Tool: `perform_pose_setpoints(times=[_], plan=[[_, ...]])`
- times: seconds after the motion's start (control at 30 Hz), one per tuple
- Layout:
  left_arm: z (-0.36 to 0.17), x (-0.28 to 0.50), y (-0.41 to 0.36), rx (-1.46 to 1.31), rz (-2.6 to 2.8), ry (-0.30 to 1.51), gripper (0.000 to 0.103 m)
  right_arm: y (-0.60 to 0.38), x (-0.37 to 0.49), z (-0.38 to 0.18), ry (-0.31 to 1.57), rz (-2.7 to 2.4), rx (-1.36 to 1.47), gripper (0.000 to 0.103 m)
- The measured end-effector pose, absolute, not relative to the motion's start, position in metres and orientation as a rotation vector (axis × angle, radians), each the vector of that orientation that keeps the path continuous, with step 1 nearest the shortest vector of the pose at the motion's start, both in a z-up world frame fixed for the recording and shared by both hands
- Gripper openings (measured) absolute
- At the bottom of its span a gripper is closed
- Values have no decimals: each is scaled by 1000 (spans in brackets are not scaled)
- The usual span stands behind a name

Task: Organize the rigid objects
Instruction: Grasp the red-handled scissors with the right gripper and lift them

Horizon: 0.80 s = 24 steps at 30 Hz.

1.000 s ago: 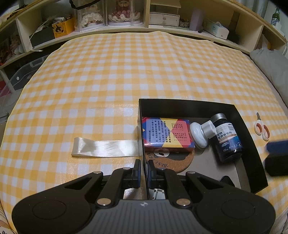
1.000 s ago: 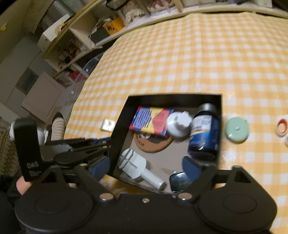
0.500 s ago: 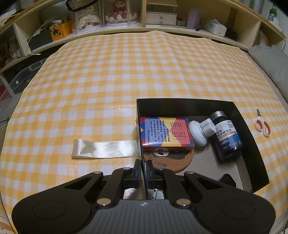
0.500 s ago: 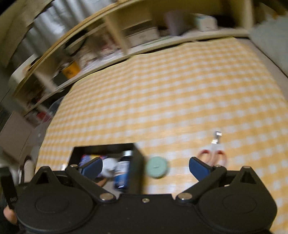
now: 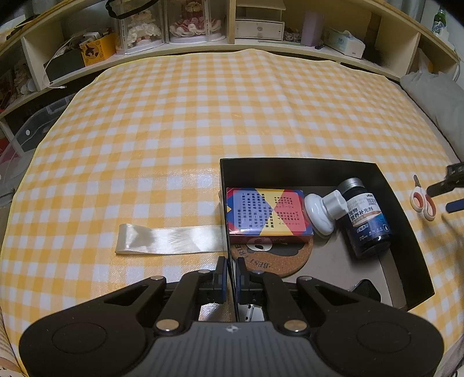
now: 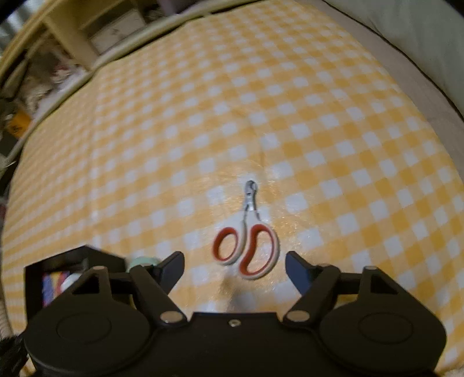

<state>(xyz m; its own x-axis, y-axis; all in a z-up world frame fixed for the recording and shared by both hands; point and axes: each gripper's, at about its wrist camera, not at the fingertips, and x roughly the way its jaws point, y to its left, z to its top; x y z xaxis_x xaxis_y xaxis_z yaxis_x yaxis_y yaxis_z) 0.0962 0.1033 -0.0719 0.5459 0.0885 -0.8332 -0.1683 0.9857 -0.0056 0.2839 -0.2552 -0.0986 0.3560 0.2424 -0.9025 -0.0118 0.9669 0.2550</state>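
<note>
A black box on the checked cloth holds a colourful card box, a cork coaster, a white knob and a dark blue bottle. My left gripper is shut on the box's left wall near its front corner. Small red-and-white scissors lie on the cloth right of the box; they also show in the left wrist view. My right gripper is open and empty, just above and behind the scissors' handles. A mint green round lid peeks out beside its left finger.
A cream ribbon strip lies flat on the cloth left of the box. Shelves with boxes and display cases run along the far edge. A grey cushion lies at the far right. The black box's corner shows in the right wrist view.
My right gripper has swung away from over the box to the right and now faces the scissors. My left gripper stays shut on the box wall.
</note>
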Motion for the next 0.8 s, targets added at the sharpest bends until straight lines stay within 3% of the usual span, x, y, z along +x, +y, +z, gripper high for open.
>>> perform_pose_setpoints(times=[0.2,0.43,0.57,0.63,0.77,0.8], plan=[[-72,96,104,-88,152,982,6,-246,294,-129,1225,64,141,66],[-72,96,103,-88,153,982,6,-238,296,-137,1192,37,72,66],[-72,96,103,-88,153,981,6,-215,286,-141,1161,54,-110,66],[-72,96,104,-90,152,982,6,-208,284,-143,1148,61,-159,61],[-72,96,103,-88,153,982,6,-207,284,-139,1155,99,-143,41],[-72,96,104,-89,152,982,6,-206,282,-137,1149,109,-152,40]])
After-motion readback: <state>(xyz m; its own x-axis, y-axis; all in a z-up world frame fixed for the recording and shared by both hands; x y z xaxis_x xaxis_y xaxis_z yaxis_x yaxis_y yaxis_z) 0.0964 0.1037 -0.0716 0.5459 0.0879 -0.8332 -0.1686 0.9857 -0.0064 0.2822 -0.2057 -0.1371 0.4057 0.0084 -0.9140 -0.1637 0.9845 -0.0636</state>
